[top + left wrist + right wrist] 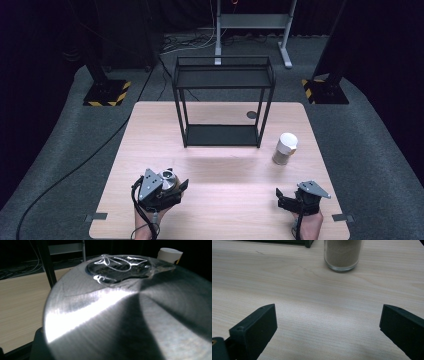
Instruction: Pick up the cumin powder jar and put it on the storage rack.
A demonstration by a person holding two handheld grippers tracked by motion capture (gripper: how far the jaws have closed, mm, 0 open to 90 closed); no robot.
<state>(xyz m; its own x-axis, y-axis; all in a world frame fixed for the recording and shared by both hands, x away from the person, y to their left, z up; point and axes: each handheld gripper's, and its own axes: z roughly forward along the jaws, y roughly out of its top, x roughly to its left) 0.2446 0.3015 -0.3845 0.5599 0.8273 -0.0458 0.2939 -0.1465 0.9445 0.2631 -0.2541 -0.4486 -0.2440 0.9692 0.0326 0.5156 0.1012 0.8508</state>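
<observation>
**Steel can clamped in the left gripper at the near-left of the table**

Steel can (pixel 169 180), round and brushed, with a ring-pull top, sits between the jaws of the left gripper (pixel 172 189) over the near-left part of the wooden table (pixel 220 165). In the high view the can shows just beyond the gripper's grey three-cornered plate, its shiny lid catching the light. In the left gripper view the can (pixel 130 315) lies so close that its curved metal side covers the jaws; the lid with its pull tab points away toward the far side of the table. The jaws are closed on the can, pinching it across its body.

Well apart, at the near-right of the table, the right gripper (pixel 286 199) hovers low with its jaws spread wide and nothing between them. In the right gripper view (pixel 325 322) the two black jaws stand far apart over bare wood.

A glass jar (pixel 284 149) with a white lid and a sandy filling stands upright on the right half of the table, ahead of the right gripper; its base (pixel 342 255) shows at the top of the right gripper view. A black two-tier wire shelf (pixel 222 102) stands at the middle of the table's far side, to the left of the jar.
</observation>
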